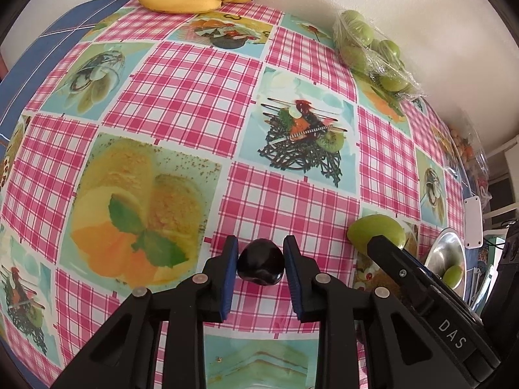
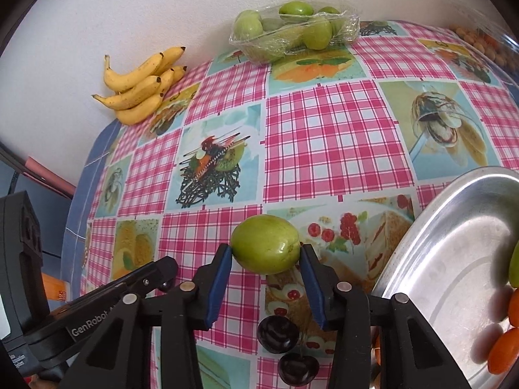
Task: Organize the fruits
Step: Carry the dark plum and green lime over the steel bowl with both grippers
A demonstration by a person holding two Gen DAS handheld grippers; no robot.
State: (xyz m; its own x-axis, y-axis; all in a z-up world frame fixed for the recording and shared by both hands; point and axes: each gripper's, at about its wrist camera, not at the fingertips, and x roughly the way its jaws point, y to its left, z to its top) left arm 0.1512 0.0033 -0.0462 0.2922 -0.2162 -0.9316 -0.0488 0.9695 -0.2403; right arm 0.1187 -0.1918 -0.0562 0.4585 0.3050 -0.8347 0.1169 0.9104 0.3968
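While both grippers sit low over the tabletop (image 2: pixel 337 136), its glossy oilcloth in pink check w/ printed dessert squares runs back to the wall edge, where the big stuff waits: a bunch of bananas (image 2: pixel 139 84), yellow w/ brown flecks, toward the far-left corner, and a clear crinkly plastic tray of green plums (image 2: pixel 292 29) further along that same edge. At the right edge lies an oval metal dish (image 2: pixel 454 259), dull-shiny, smooth, shallow rim; it already holds small orange tomatoes (image 2: pixel 506 347) and something green.

Right gripper (image 2: pixel 266 265): blue ribbed pads bracket a loose green plum (image 2: pixel 265 244), round, waxy, firm-looking, resting on the tabletop just beside the dish. Left pad seems to touch the skin, the other shows a sliver of gap, so not yet clamped. Judgement: finish closing square across the widest part, lift straight, short carry into the dish; skin is slick, so an off-centre pinch could squirt it out.

Left gripper (image 1: pixel 261 259): pads almost together around a dark cherry (image 1: pixel 261 266), glossy, near-black, small; contact looks likely but slim gaps show, so grip reads as snug rather than certain. Squeeze gently, soft fruit bruises.

Two more dark cherries (image 2: pixel 278 334), stems joined, lie near the front edge under the right gripper.
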